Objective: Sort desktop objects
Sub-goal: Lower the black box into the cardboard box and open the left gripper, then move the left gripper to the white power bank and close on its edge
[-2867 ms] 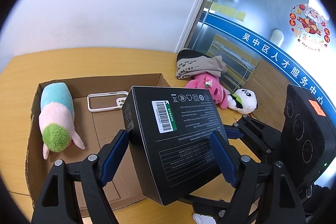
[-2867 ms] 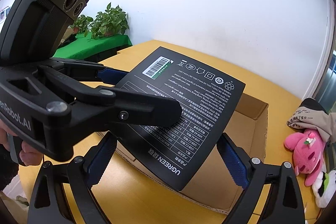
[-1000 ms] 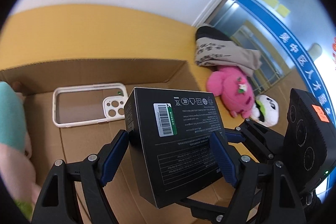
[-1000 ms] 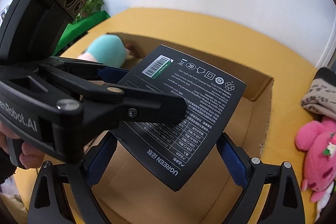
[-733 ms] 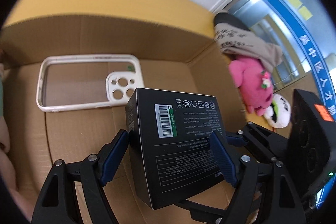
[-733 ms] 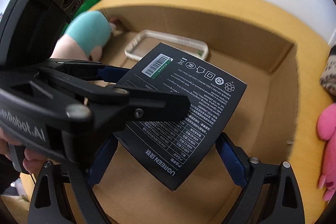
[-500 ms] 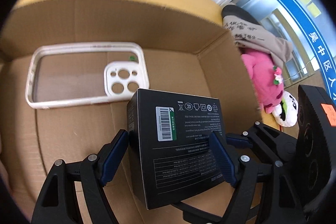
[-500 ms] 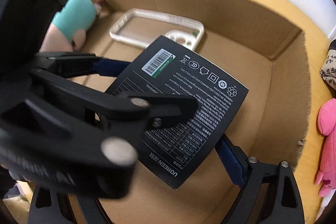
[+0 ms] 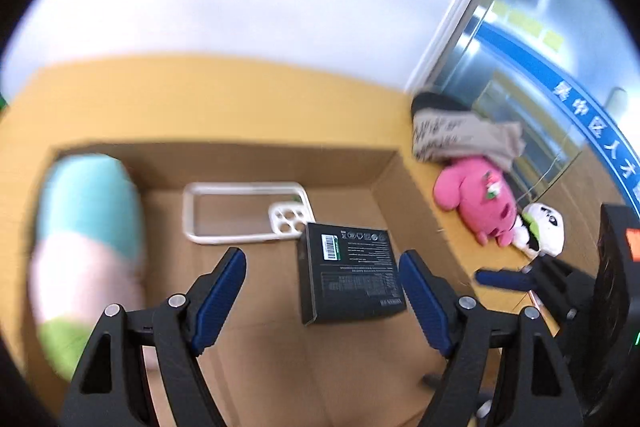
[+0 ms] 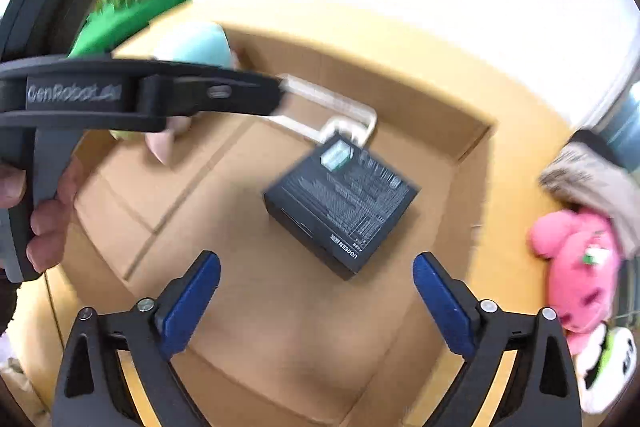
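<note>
- We find the yellow table (image 9: 224, 99) bearing an open cardboard box (image 9: 256, 157), its floor visible in both wrist views.
- A pastel plush (image 9: 86, 227) in teal, pink and green lies along the box's left side; it is blurred.
- On the table outside the box, to the right, we note a beige cloth (image 9: 460, 135) with dark print we cannot read, a pink plush (image 9: 476, 203) just below it, and a small panda plush (image 9: 544, 231) touching the pink one.
- The black carton (image 10: 340, 203) lies flat on the box floor, one corner against the white phone case (image 9: 244, 213). Its edge reads "UGREEN"; a barcode sticker with a green strip sits at one corner; the finer print is illegible.
- The left gripper (image 9: 320, 299) stands wide open, holding nothing, above and clear of the carton. Its body, seen from the right wrist, reads "GenRobot.AI".
- The right gripper (image 10: 316, 291) is likewise spread wide and empty.
- A hand (image 10: 44, 223) grasps the left gripper's handle.
</note>
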### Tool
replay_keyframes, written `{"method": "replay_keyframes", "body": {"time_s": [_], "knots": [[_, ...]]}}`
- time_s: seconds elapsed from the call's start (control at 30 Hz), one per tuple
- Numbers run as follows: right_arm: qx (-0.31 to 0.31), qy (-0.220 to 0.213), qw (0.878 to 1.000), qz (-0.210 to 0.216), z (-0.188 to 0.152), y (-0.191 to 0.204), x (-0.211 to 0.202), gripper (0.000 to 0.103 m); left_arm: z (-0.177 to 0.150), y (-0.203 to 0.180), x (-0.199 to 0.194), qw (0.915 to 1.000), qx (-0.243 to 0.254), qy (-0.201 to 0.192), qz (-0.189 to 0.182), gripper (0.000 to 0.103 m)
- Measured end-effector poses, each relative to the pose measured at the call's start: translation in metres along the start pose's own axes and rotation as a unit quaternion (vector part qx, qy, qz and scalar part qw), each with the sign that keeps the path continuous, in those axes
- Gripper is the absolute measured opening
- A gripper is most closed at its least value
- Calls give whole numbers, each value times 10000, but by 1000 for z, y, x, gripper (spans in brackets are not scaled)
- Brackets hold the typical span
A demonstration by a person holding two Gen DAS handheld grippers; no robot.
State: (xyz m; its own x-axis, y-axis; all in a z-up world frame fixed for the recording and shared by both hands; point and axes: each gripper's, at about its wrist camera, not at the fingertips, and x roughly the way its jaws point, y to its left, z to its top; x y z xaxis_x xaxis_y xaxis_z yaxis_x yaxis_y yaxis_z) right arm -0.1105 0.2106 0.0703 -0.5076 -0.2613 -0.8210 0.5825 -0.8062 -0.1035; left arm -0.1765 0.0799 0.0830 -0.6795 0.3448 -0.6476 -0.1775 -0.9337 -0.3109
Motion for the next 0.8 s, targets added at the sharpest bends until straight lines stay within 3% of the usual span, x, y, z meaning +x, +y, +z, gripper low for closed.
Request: {"method": "replay_keyframes", "body": {"time_s": [0.13,0.17,0.2,0.23,0.27,0.3,0.33,0.37,0.43,0.47,0.5,0.53,0.57,0.67,0.8], "knots": [[-138,-698,9973,-172,-7,29,-53,97,-24,0,-57,9994,-149,-275,123,79],[-210,-783,9964,-259,-8,36,-63,88,-30,0,-69,9992,-203,-331,135,79],[-282,-826,9957,-303,-10,45,-68,64,-36,0,-81,9989,-216,-413,103,77],[-323,-821,9956,-326,-14,53,-77,48,-42,-1,-91,9987,-196,-477,58,65],[-327,-781,9959,-310,-12,56,-76,21,-48,-3,-98,9989,-158,-440,9,19],[-329,-723,9964,-288,-17,62,-77,15,-52,-6,-102,9994,-122,-336,-35,0],[-341,-678,9967,-296,-19,67,-82,15,-57,-9,-107,9995,-89,-294,-34,7],[-345,-667,9966,-327,-19,71,-88,15,-62,-14,-112,9994,-19,-333,63,7],[-295,-614,9970,-356,-24,82,-102,37,-70,-24,-121,9986,150,-403,322,12],[-258,-566,9974,-374,-27,86,-106,77,-73,-27,-124,9984,163,-391,367,29],[-258,-621,9969,-404,-30,88,-110,99,-75,-29,-128,9985,147,-374,365,41],[-305,-791,9954,-442,-35,94,-121,99,-78,-30,-132,9986,125,-395,342,68],[-368,-891,9942,-472,-39,100,-130,98,-81,-32,-139,9982,112,-476,339,82],[-445,-1000,9922,-590,-51,111,-148,98,-90,-41,-156,9971,145,-657,346,82],[-239,-1036,9926,-590,-68,118,-161,98,-103,-48,-171,9973,192,-613,354,82]]}}
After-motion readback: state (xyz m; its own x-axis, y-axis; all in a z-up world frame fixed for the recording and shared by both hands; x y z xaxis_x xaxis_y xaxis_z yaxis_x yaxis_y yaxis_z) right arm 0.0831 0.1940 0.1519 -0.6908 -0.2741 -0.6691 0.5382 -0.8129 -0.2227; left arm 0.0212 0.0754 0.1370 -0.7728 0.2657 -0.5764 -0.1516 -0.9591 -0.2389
